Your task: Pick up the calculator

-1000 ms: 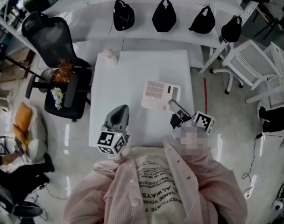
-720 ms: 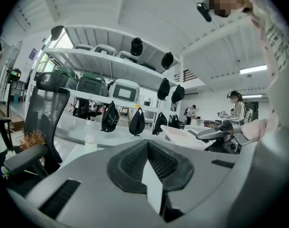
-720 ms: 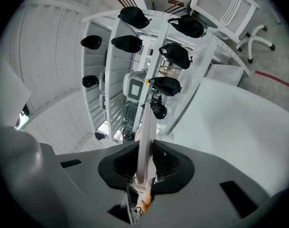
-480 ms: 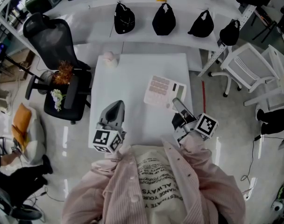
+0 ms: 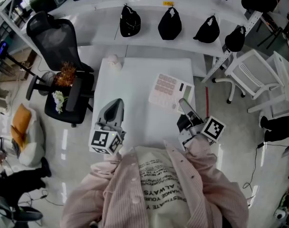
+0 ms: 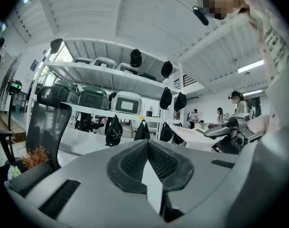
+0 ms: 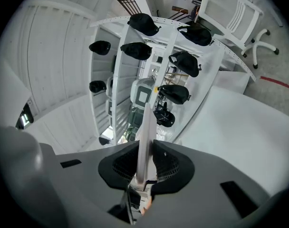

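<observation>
**A:** Start close in. What does the right hand-held gripper (image 5: 184,107) have?

**B:** Its jaws are partly closed on the near edge of the calculator (image 5: 169,91). In the right gripper view, the pale slab stands edge-on between the pads (image 7: 170,167). Only a narrow strip of it is clamped.

**A:** So that's the risk?

**B:** Yes. Most of the calculator hangs out beyond the jaws. I'd judge that its own weight could pivot it in the grip or pull it free, and a quick swing would make that worse.

**A:** And the left hand-held gripper (image 5: 114,112)?

**B:** It's closed on nothing and well apart from the calculator, so it offers no support if the calculator slips.

**A:** Where would it fall?

**B:** The calculator sits over the right side of the worktop (image 5: 130,87), near the edge. If it dropped, it could bounce off onto the floor beside the white chair (image 5: 251,72).

**A:** Anything further out?

**B:** The shelf of black caps (image 5: 169,25) is far beyond it. I wouldn't expect a collision there.
</observation>
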Demonstrator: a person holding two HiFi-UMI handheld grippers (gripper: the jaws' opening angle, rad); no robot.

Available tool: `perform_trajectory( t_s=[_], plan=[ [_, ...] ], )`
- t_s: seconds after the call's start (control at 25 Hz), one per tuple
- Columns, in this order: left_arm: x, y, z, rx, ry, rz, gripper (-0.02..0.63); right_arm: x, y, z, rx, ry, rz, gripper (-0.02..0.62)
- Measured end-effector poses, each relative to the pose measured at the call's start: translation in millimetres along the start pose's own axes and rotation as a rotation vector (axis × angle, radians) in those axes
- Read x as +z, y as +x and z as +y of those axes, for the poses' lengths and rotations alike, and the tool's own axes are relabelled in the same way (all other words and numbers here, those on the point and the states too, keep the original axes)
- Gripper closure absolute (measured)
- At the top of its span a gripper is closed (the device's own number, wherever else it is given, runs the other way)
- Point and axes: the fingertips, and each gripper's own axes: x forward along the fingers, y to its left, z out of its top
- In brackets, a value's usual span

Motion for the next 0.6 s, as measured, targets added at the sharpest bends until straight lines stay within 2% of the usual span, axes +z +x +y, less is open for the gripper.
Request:
perform_trajectory(
  t_s=[0.36,0.6],
  plan=[
    [18,-2,3,-0.003,0.006,-0.023,0.604,7,1,12,0.012,-0.042,-0.008,0.535],
    [12,-3,2,-0.001,0.037,-0.001,0.604,4,1,7,0.011,-0.028,-0.005,0.535]
  ],
)
